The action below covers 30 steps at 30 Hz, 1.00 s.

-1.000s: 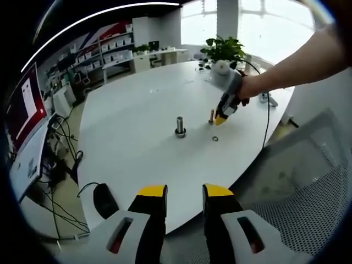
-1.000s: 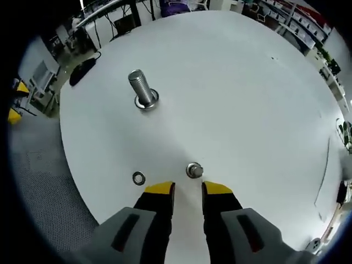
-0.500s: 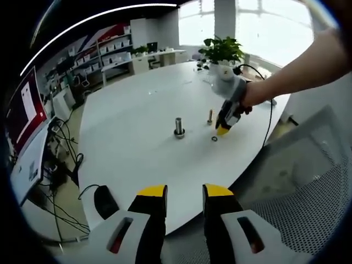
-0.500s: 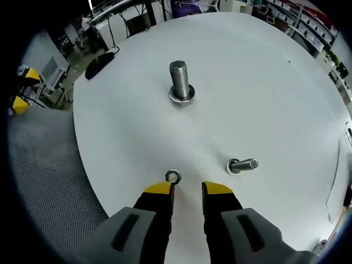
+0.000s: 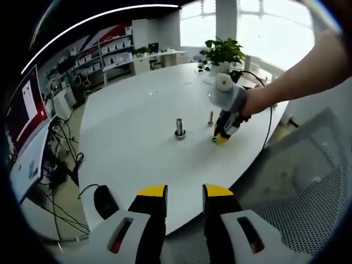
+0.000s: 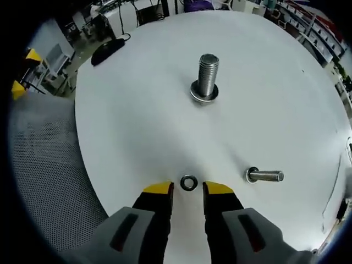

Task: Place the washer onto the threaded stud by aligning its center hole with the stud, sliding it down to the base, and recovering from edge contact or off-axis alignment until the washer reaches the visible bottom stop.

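The threaded stud (image 6: 207, 77) stands upright on the white table (image 6: 137, 126), with a ring around its base. The small dark washer (image 6: 188, 182) lies flat near the table's edge, right in front of the gap between my right gripper's (image 6: 188, 189) yellow tips, which are open. In the left gripper view the stud (image 5: 180, 127) is at mid-table, and a person's hand holds the right gripper (image 5: 221, 137) tip-down on the table beside it. My left gripper (image 5: 184, 192) hangs open off the table's near edge, holding nothing.
A smaller bolt (image 6: 265, 176) stands to the right of the washer, also visible beside the stud (image 5: 210, 116). A black mouse (image 5: 104, 201) lies at the table's edge. A potted plant (image 5: 223, 50) and a cable (image 5: 268, 118) are at the far side. A mesh chair (image 5: 297, 192) is on the right.
The right gripper has swung over and come down by the washer, which now sits centred just ahead of its tips. The left gripper has stayed where it was.
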Each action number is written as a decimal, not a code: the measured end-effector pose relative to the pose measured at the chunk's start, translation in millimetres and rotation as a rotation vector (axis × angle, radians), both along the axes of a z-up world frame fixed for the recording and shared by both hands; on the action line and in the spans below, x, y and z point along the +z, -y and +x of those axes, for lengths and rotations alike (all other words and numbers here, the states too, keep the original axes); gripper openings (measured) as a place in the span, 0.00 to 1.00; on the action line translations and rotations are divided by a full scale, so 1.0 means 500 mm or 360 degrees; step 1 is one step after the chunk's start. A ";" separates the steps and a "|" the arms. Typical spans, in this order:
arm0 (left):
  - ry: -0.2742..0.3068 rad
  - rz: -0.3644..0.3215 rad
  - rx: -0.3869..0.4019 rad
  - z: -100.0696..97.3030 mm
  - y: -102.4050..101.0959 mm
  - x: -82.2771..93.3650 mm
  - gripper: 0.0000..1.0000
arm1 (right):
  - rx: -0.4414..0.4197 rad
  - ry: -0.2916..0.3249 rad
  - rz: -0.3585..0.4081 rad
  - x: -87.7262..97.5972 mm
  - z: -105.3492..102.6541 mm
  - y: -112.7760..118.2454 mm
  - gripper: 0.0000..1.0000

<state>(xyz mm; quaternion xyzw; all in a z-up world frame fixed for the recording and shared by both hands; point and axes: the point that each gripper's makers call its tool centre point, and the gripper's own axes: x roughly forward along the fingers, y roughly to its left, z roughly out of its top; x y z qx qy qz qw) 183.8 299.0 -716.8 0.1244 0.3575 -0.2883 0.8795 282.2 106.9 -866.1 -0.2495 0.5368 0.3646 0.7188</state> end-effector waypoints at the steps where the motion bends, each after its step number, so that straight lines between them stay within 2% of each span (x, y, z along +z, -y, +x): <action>1: -0.0001 0.0000 -0.0001 0.000 0.000 0.000 0.23 | 0.0014 0.0001 -0.0009 -0.001 0.000 0.000 0.23; 2: -0.0001 -0.0003 -0.0001 0.000 0.000 0.000 0.23 | 0.0120 0.0030 -0.0072 -0.002 0.003 0.006 0.23; 4: -0.0001 -0.0017 0.0009 0.002 -0.002 0.002 0.23 | 0.0200 0.0033 -0.0100 -0.005 0.002 0.003 0.21; 14: 0.0009 -0.0031 -0.0003 0.003 0.003 0.006 0.23 | 0.0335 -0.0076 -0.0251 -0.005 0.001 -0.001 0.16; 17: 0.0011 -0.0034 -0.0003 0.004 0.003 0.006 0.23 | 0.0355 -0.0121 -0.0303 -0.007 0.005 0.000 0.16; 21: 0.0013 -0.0030 -0.0008 0.003 0.004 0.006 0.23 | 0.0352 -0.0132 -0.0377 -0.012 0.009 0.002 0.16; 22: 0.0015 -0.0029 -0.0011 0.003 0.004 0.007 0.23 | 0.0300 -0.0117 -0.0404 -0.012 0.008 0.003 0.16; 26: 0.0020 -0.0032 -0.0008 0.004 0.004 0.008 0.23 | 0.0282 -0.0043 -0.0441 -0.013 0.006 -0.001 0.16; 30: 0.0020 -0.0034 -0.0013 0.005 0.005 0.009 0.23 | 0.0308 -0.0010 -0.0439 -0.016 0.005 0.000 0.16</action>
